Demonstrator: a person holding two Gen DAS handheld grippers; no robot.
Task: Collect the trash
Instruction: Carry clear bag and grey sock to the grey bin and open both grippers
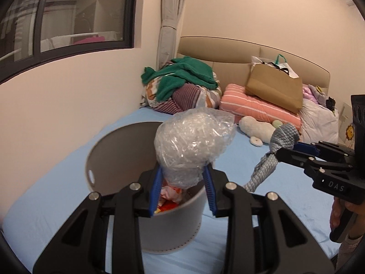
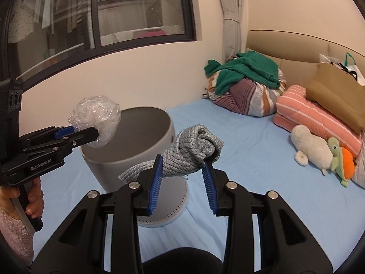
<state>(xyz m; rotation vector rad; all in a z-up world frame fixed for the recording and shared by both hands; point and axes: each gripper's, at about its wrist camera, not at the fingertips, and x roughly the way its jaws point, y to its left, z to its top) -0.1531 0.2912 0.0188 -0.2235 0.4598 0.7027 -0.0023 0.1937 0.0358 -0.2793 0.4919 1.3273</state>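
Risk: left gripper (image 1: 182, 189), clamped on the plastic wad (image 1: 194, 143) above the bin (image 1: 173, 223), may release off-rim toward 3 o'clock, where the right gripper (image 2: 182, 182) pinches the grey cloth (image 2: 194, 148).

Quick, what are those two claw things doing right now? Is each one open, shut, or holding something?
Left gripper: shut on the plastic wad, above the bin.
Right gripper: shut on the grey cloth.
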